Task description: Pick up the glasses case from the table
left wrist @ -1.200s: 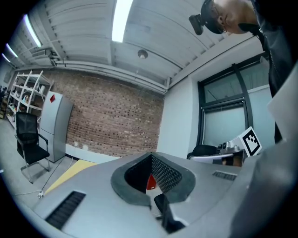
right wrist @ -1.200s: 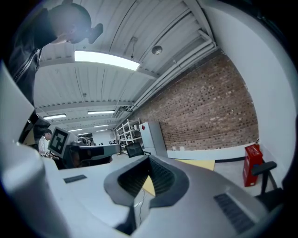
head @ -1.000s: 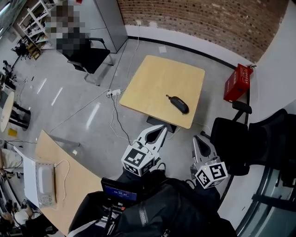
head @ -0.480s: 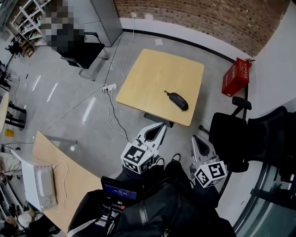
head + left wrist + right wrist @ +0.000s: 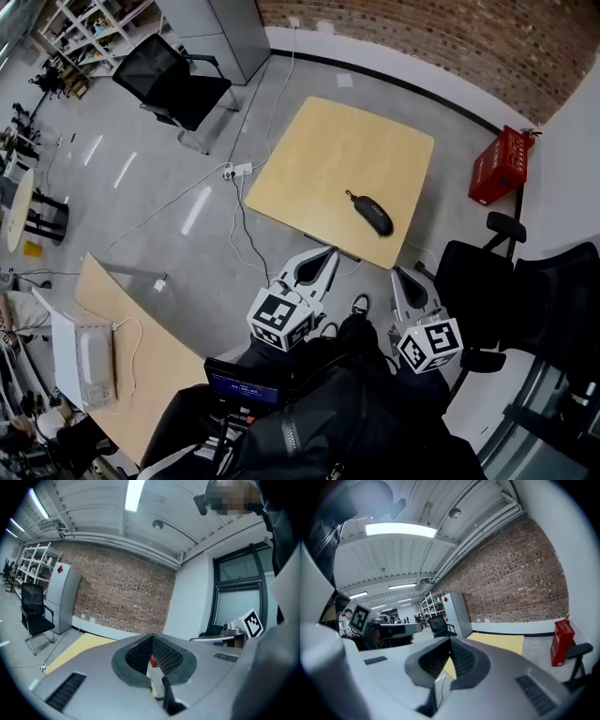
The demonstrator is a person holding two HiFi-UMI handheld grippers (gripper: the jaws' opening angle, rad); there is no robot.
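The glasses case, dark and oval with a short strap, lies near the right front edge of the square light-wood table. Both grippers hang in front of the table, short of its near edge, and hold nothing. My left gripper points at the table's front edge with its jaws together. Right of it my right gripper is shut too, below and slightly right of the case. In the left gripper view the left gripper shows pads meeting over the yellow table. The right gripper faces the table.
A red box stands on the floor right of the table. Black office chairs crowd the right side, and another chair stands far left. A cable and power strip lie left of the table. A second wooden table carries a white device.
Both grippers have come forward a little toward the table's near edge, still shut. The case has not moved on the table. The view has shifted slightly.
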